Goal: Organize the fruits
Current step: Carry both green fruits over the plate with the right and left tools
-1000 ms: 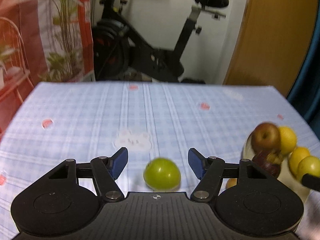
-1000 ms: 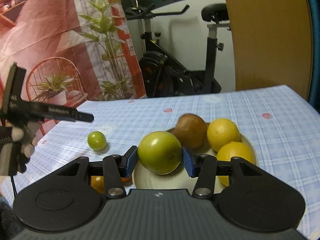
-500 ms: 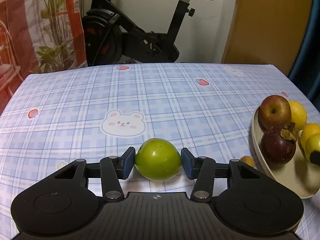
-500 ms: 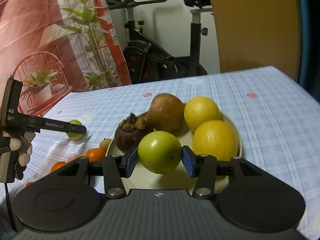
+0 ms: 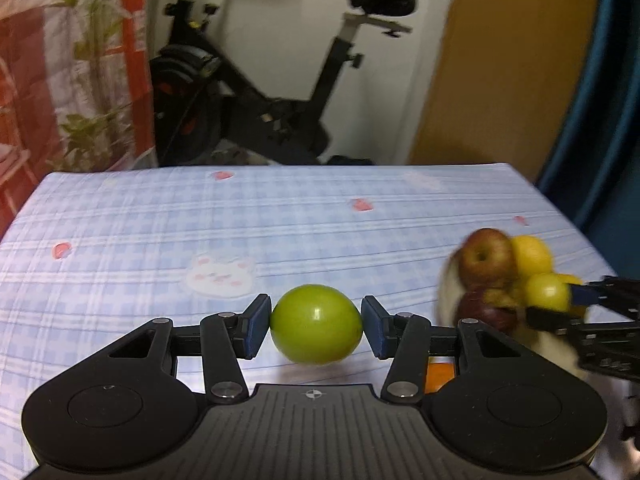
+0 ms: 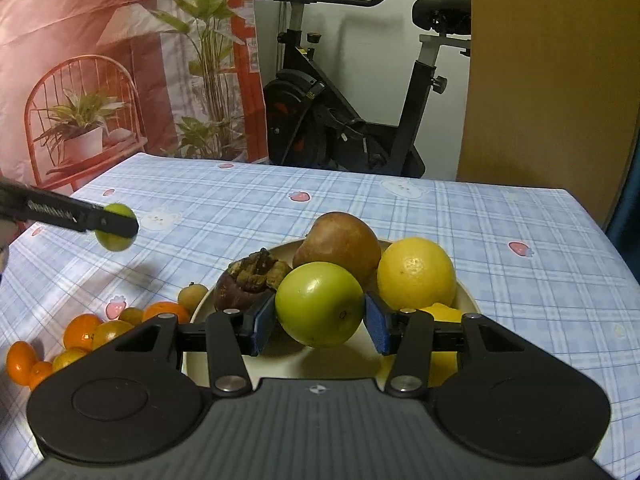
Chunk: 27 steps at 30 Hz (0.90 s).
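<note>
Surface: blue checked tablecloth (image 6: 500, 216), exercise bike (image 6: 344, 120) behind.
Left gripper (image 5: 316, 324): clamped on small green fruit (image 5: 316, 324), raised off cloth.
Right gripper (image 6: 320, 314): clenched on larger green fruit (image 6: 320, 310), over plate (image 6: 466, 300) of fruit.
Loose: small oranges (image 6: 80, 334) beside plate.

A counter (image 6: 500, 216) covered in a blue-checked cloth with bear and strawberry prints carries a cream plate (image 6: 466, 300) of fruit. Just left of the plate lies a cluster of small oranges (image 6: 80, 332) and one small brownish fruit (image 6: 193, 298).
</note>
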Available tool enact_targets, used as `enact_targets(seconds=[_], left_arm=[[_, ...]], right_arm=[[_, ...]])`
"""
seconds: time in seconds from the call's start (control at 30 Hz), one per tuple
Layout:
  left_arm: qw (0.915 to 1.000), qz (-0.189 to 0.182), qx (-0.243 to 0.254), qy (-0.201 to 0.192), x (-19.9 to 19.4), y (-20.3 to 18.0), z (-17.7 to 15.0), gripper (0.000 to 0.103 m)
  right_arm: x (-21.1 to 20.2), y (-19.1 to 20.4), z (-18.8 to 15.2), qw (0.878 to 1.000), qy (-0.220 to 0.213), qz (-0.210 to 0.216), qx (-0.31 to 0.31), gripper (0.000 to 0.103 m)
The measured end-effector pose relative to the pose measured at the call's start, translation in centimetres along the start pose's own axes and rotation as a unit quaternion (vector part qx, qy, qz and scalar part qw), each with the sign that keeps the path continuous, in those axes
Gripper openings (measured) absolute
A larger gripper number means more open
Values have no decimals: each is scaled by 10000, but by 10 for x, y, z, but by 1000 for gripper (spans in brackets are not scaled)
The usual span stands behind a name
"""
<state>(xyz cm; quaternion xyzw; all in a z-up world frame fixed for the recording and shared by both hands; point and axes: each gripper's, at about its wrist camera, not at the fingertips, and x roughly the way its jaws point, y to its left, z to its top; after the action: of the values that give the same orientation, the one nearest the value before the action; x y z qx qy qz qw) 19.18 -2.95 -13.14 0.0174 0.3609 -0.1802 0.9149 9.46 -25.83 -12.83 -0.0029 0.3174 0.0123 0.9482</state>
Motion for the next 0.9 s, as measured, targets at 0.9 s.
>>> enact_targets(seconds=[0.9], left_arm=[[9848, -1355, 1084, 103, 26, -132, -14, 52]], right_arm=[[-41, -14, -39, 9981, 125, 138, 591, 50]])
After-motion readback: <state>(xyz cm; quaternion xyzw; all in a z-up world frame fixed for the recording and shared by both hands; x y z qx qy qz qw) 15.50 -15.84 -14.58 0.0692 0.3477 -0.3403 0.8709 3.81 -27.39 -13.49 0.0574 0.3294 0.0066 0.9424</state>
